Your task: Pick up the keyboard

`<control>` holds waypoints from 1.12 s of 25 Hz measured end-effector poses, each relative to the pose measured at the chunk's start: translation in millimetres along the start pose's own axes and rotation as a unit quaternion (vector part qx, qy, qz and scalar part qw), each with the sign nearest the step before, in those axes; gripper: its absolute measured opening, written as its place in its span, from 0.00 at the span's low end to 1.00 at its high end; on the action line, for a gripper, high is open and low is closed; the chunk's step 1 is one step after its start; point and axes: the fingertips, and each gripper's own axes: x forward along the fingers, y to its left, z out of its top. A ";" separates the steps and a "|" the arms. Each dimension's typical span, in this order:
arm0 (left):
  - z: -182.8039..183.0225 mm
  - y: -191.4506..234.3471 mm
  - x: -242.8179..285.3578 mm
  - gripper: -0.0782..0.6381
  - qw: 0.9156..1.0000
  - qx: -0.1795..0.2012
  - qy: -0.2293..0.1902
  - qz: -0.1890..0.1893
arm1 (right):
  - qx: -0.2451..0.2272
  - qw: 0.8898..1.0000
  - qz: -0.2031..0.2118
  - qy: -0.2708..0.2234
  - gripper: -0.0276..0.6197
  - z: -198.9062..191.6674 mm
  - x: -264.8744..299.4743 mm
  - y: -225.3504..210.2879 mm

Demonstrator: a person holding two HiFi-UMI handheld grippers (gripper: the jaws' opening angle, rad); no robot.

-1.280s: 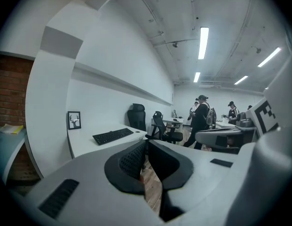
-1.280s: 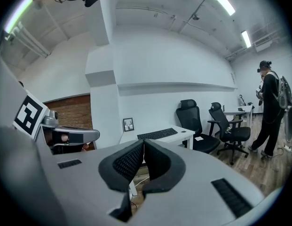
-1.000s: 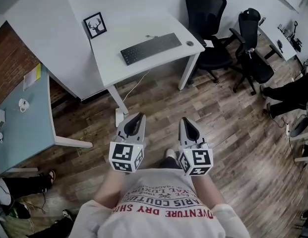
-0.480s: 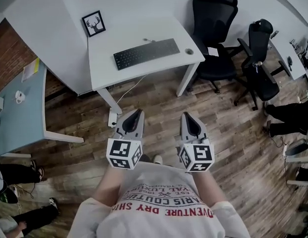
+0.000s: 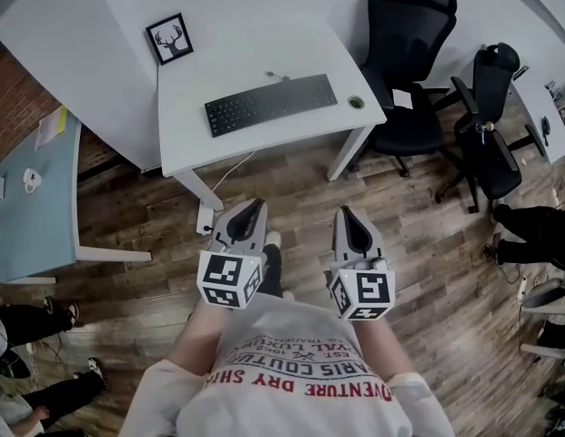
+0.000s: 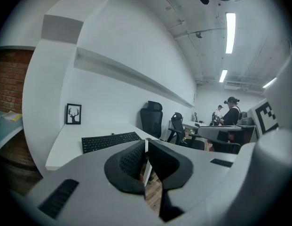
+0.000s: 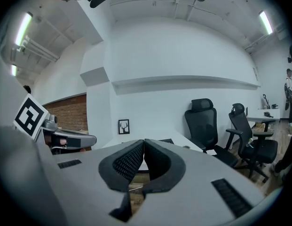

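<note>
Left gripper (image 5: 254, 209) and right gripper (image 5: 345, 217) both pressed together, empty (well short of desk (image 5: 218, 57)). Spread them before reaching keyboard (image 5: 271, 104); take 1 end each, lift level.

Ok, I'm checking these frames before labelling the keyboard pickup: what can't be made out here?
- Right gripper view: keyboard nearly all hidden behind the shut right tool.
- Head view: small round object on the desk, too small to identify.
- Head view: blue table cut by the left edge; items on it too small.
</note>
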 end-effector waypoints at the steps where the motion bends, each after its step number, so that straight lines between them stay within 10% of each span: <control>1: 2.9 5.1 11.0 0.16 1.000 -0.001 0.000 -0.002 | -0.001 1.000 -0.002 0.001 0.08 1.7 10.6 -3.6; 28: 79.2 196.9 243.5 0.16 1.000 -0.020 0.014 0.013 | 0.007 0.999 -0.008 0.049 0.08 28.9 321.7 -60.7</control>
